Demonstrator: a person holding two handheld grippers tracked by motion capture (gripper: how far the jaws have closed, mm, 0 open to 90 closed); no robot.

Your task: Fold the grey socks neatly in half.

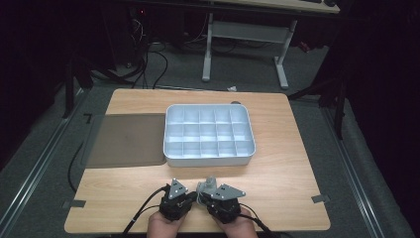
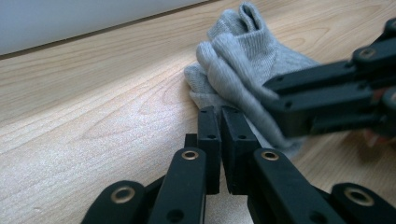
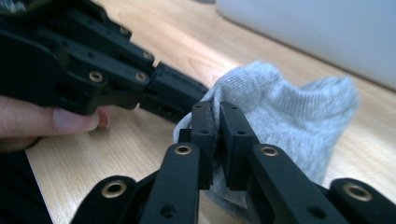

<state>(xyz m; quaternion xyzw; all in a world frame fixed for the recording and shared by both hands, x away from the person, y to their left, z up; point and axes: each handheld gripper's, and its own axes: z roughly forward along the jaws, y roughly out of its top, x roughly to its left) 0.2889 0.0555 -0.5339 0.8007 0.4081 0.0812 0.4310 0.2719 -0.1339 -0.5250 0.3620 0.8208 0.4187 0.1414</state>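
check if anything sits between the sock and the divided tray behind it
Nothing visible does. The grey sock, gripped by both grippers at the near table edge, has only bare wood between it and the white tray.

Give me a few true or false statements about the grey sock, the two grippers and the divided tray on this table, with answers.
1. Both grippers are pinching the grey sock. True: the left gripper and the right gripper each have their fingers closed on its fabric.
2. The sock lies inside the tray. False: it is on the wooden table, in front of the tray.
3. The tray's compartments look empty. True.
4. The dark mat lies right of the tray. False: it lies to its left.
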